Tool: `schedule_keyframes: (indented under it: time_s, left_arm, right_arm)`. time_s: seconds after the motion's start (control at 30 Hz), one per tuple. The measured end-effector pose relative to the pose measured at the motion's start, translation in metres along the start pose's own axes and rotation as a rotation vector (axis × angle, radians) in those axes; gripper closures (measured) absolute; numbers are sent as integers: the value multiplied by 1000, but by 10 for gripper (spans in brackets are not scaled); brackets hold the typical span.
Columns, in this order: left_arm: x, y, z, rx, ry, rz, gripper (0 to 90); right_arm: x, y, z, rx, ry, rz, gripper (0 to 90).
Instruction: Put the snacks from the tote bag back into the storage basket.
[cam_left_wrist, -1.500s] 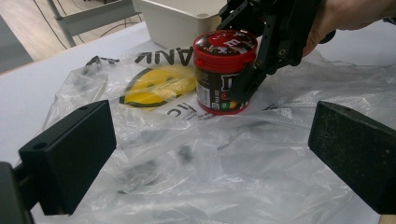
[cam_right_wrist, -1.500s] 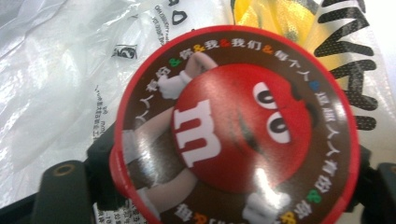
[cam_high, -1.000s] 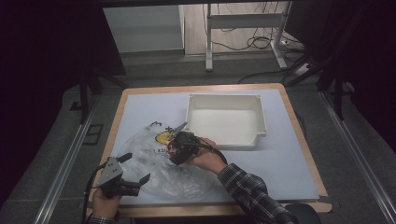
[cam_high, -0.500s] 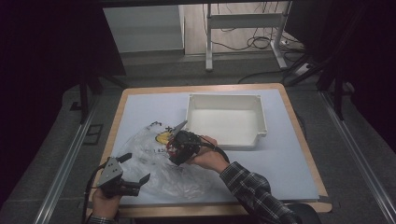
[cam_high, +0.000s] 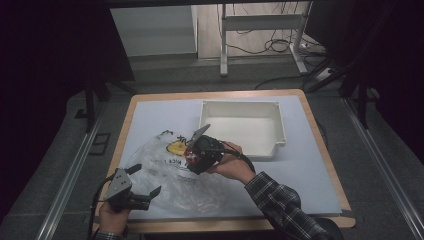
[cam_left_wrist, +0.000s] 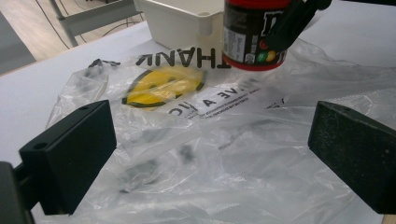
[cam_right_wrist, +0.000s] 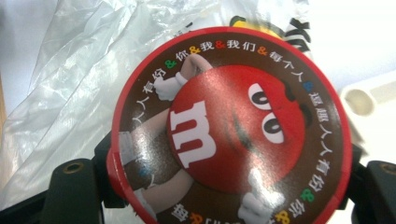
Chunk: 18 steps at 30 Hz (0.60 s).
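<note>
A round red M&M's candy tub (cam_right_wrist: 233, 130) is clamped by its sides between the jaws of my right gripper (cam_right_wrist: 229, 196), which is shut on it. In the high view the tub (cam_high: 192, 156) hangs just above a crumpled clear plastic bag (cam_high: 170, 180) with a yellow smiley print. From the left gripper view the tub (cam_left_wrist: 247, 32) floats over the bag's far part (cam_left_wrist: 187, 88), with a black jaw of the right gripper across its side. My left gripper (cam_high: 145, 181) rests at the bag's near left edge, open, its jaws wide apart over the plastic (cam_left_wrist: 210, 154).
A white rectangular bin (cam_high: 240, 103) stands at the back right of the pale blue mat, just beyond the tub; its corner (cam_right_wrist: 369, 98) lies close on the right. The wooden table edge (cam_high: 225, 225) runs along the front.
My right gripper has lifted the candy tub a little higher above the bag and slightly toward the bin. The left gripper has stayed put.
</note>
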<state>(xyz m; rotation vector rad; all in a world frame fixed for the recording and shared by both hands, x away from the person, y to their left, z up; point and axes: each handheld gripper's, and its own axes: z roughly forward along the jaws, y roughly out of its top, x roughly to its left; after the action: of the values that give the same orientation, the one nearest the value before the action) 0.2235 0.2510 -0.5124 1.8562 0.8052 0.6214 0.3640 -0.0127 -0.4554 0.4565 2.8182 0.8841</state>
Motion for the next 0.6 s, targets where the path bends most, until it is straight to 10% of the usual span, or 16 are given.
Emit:
schedule_keyframes:
  time_s: [0.6]
  left_arm:
    - [-1, 0, 0, 2, 5, 3, 9]
  right_arm:
    - [-15, -18, -28, 7, -54, 21, 257]
